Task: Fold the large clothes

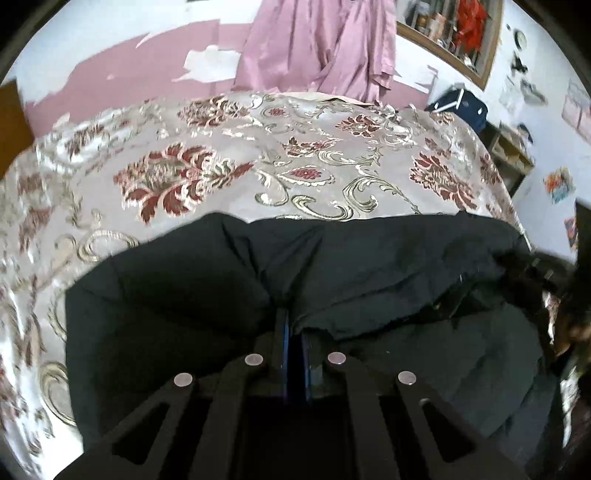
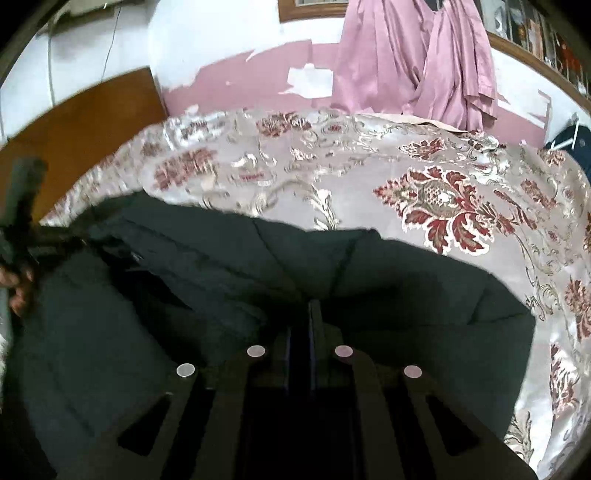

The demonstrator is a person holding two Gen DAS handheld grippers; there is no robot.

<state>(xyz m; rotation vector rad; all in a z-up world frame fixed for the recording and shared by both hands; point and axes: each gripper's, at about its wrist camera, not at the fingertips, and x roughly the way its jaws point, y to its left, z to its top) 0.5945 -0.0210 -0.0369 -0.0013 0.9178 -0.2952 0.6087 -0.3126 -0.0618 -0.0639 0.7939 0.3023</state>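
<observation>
Dark coat (image 1: 295, 280) laid lengthwise along bed's (image 1: 258, 170) near edge; left gripper (image 1: 293, 332) and right gripper (image 2: 308, 321) each clamped on its fabric (fold carried toward far edge, judged).

A black garment (image 1: 369, 266) lies on the floral bedspread (image 1: 229, 162).

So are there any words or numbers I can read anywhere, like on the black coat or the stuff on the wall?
No text can be read.
Black coat: no label or writing shows.
Flowered bedspread: only a pattern, no words.
Pictures on the wall: too blurred to read.
Shelf items behind the wooden frame: too small and blurred to read.
</observation>
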